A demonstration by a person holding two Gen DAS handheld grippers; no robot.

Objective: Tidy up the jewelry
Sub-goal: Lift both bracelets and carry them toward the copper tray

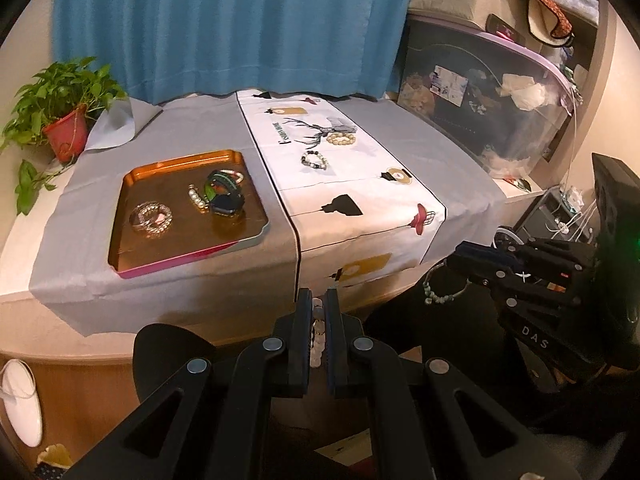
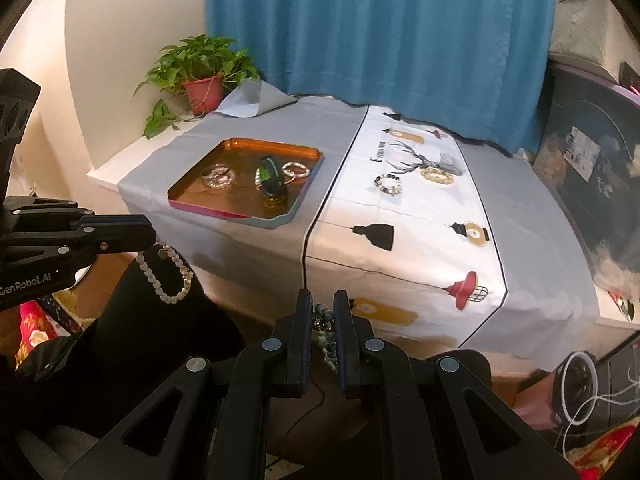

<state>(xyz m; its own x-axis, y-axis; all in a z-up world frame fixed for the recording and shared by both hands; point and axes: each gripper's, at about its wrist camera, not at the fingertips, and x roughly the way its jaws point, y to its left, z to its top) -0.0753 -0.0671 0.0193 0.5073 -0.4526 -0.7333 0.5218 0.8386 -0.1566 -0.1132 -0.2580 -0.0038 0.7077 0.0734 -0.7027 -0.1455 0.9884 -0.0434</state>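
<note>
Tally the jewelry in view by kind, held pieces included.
Bracelets: 7 (3 in tray; 2 on runner; 1 in left tool; 1 in right tool:)
Watches: 1, in tray
Total: 8

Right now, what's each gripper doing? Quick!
Left gripper: shut on the white bracelet.
Right gripper: shut on the green bracelet.

"das" in pale letters – on body of right gripper (image 1: pixel 456 262), seen from left wrist view. "genrobot.ai" – on side of left gripper (image 2: pixel 154 236), seen from right wrist view. black lettering beside deer print on white runner (image 2: pixel 400 248) – too small to read.
</note>
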